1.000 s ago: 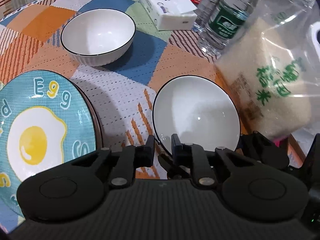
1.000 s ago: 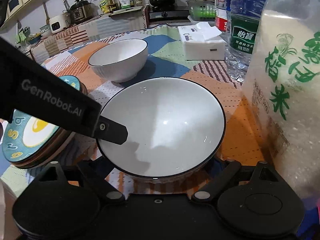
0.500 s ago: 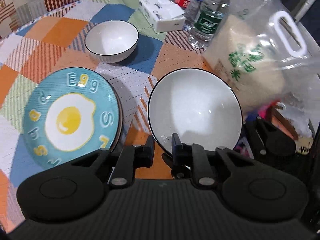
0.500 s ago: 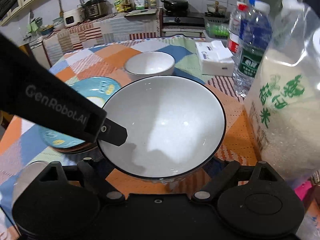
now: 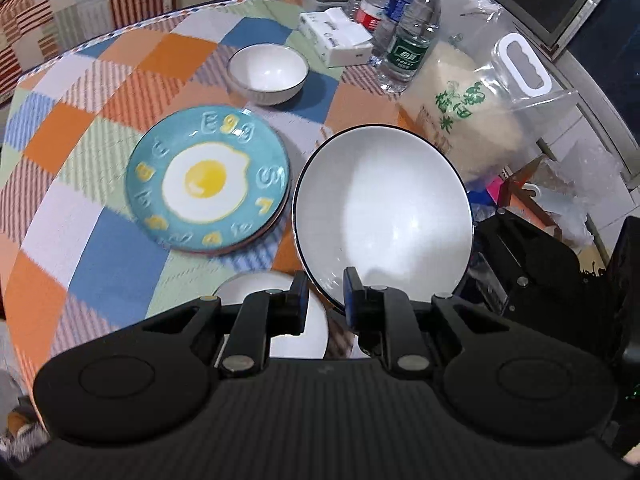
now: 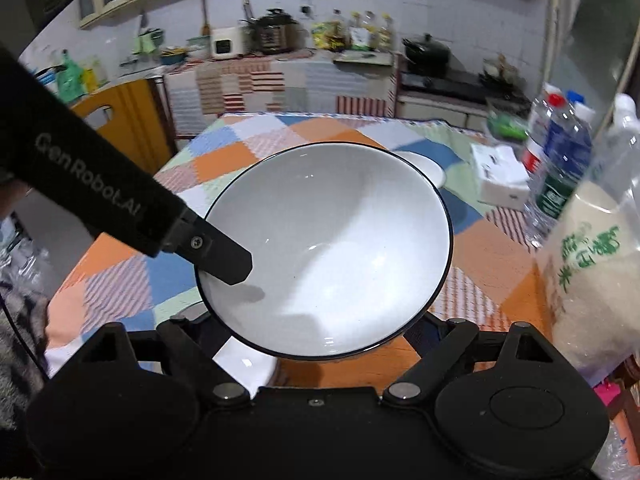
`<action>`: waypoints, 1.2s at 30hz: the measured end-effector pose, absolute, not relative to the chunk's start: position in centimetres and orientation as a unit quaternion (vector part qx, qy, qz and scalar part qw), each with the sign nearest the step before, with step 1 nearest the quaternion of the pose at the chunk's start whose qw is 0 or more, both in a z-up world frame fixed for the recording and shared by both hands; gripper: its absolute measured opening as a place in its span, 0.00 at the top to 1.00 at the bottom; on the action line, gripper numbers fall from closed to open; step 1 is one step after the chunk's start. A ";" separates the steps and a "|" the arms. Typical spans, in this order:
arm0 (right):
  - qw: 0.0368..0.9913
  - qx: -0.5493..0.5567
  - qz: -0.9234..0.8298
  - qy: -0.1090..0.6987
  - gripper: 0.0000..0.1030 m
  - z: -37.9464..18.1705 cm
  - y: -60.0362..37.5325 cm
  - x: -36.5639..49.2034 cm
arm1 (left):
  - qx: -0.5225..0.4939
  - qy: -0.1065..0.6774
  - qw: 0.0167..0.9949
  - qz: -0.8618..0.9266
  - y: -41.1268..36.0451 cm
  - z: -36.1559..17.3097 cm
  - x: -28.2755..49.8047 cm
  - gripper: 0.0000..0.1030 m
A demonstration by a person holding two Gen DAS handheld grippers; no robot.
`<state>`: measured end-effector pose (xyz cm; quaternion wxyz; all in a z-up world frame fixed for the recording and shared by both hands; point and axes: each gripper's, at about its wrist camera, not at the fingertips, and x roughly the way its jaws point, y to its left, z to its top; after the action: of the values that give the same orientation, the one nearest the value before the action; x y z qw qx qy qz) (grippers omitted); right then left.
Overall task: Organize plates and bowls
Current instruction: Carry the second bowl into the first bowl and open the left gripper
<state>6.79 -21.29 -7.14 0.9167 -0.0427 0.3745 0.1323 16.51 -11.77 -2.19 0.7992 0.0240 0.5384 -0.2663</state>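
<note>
A large white bowl (image 5: pixel 384 208) with a thin black rim hangs in the air above the table, tilted. My left gripper (image 5: pixel 325 280) is shut on its near rim, one finger (image 6: pixel 224 258) inside the bowl and one outside. My right gripper (image 6: pixel 316 332) reaches under the same bowl (image 6: pixel 332 248) with its arms spread wide around the base; its fingertips are hidden, but the bowl stays fixed in its view. On the cloth sit a blue fried-egg plate (image 5: pixel 208 178), a small white bowl (image 5: pixel 267 68) behind it, and a white dish (image 5: pixel 296 340) right below my left fingers.
A clear bag of rice (image 5: pixel 472 120) stands at the table's right edge, with several water bottles (image 5: pixel 408 40) and a tissue pack (image 5: pixel 336 36) behind it. The checkered tablecloth (image 5: pixel 80 140) covers a round table. A kitchen counter (image 6: pixel 280 80) runs along the far wall.
Both grippers have risen and drawn back with the large bowl between them, so the table looks farther away. The white dish has come into view below.
</note>
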 end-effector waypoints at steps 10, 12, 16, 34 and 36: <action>0.897 -0.068 0.186 0.395 0.11 -9.0 -17.1 4.4 | 0.009 0.575 0.783 -0.238 -6.9 -5.0 13.8 0.85; 0.891 -0.061 0.202 0.402 0.11 -9.7 -16.9 4.5 | 0.018 0.579 0.780 -0.235 -6.3 -5.8 13.5 0.85; 0.878 -0.078 0.222 0.417 0.11 -11.2 -16.3 5.3 | 0.012 0.602 0.766 -0.224 -5.5 -7.7 13.9 0.85; 0.851 -0.144 0.207 0.460 0.13 -14.3 -13.8 6.2 | 0.038 0.636 0.740 -0.215 -5.6 -12.2 15.8 0.83; 0.853 -0.151 0.207 0.455 0.12 -14.2 -13.7 6.1 | 0.040 0.634 0.743 -0.210 -5.6 -12.4 16.0 0.83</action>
<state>6.07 -13.72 -14.24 0.8530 -0.1506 0.4550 0.2066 16.01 -5.55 -12.45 0.7432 0.0401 0.6339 -0.2100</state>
